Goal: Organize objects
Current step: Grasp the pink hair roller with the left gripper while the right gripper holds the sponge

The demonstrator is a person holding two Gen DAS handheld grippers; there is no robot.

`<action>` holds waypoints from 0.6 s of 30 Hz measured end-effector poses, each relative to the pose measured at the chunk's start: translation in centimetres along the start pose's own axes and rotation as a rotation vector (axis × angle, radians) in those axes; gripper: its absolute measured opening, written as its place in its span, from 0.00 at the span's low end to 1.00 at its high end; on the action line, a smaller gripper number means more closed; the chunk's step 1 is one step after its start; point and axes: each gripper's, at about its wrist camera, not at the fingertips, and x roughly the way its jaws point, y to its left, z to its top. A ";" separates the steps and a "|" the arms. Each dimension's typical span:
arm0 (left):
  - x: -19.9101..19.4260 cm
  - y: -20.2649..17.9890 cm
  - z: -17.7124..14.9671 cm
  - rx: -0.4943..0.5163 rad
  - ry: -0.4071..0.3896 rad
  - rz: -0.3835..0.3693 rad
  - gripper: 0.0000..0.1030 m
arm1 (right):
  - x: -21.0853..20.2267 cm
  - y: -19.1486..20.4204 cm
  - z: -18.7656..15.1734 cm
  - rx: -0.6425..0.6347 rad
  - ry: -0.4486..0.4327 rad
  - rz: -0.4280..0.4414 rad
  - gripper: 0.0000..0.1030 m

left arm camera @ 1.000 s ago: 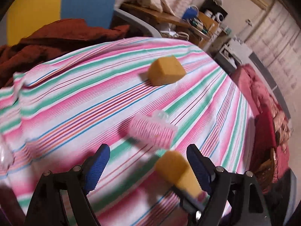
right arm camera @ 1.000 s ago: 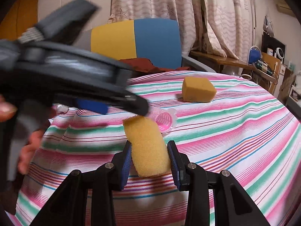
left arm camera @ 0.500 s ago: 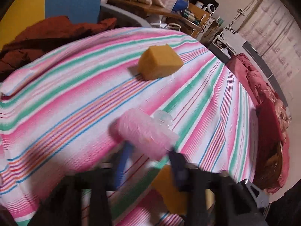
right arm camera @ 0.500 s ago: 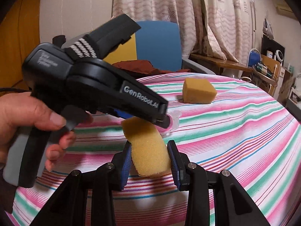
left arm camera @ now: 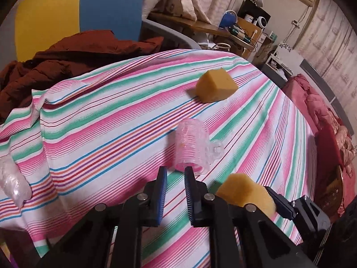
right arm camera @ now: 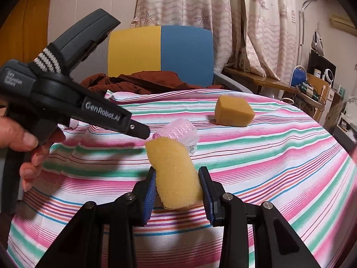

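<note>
both tongs hang over the striped tablecloth — the left gripper has its jaws drawn together with nothing between them, tips just short of the pink ribbed cup lying on its side. the right gripper is clamped on a yellow sponge, held up off the cloth. further back a second sponge block sits alone — well apart from the cup.
</note>
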 end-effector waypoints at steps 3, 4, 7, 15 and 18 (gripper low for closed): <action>0.5 -0.1 0.9 -0.089 -0.007 -0.052 0.45 | -0.2 -0.3 -0.1 0.020 -0.007 -0.015 0.36; 0.7 -0.2 1.3 -0.113 -0.007 -0.064 0.46 | -0.3 -0.4 -0.1 0.026 -0.010 -0.023 0.36; 1.9 -1.0 2.4 -0.113 0.022 -0.065 0.46 | -0.7 -0.6 -0.2 0.046 -0.027 -0.066 0.35; 4.9 -2.3 2.2 0.015 0.057 -0.023 0.43 | -1.2 -2.2 -0.4 0.134 -0.055 -0.132 0.33; 4.6 -2.1 1.7 0.021 0.041 -0.038 0.41 | -1.0 -2.6 -0.4 0.152 -0.049 -0.115 0.33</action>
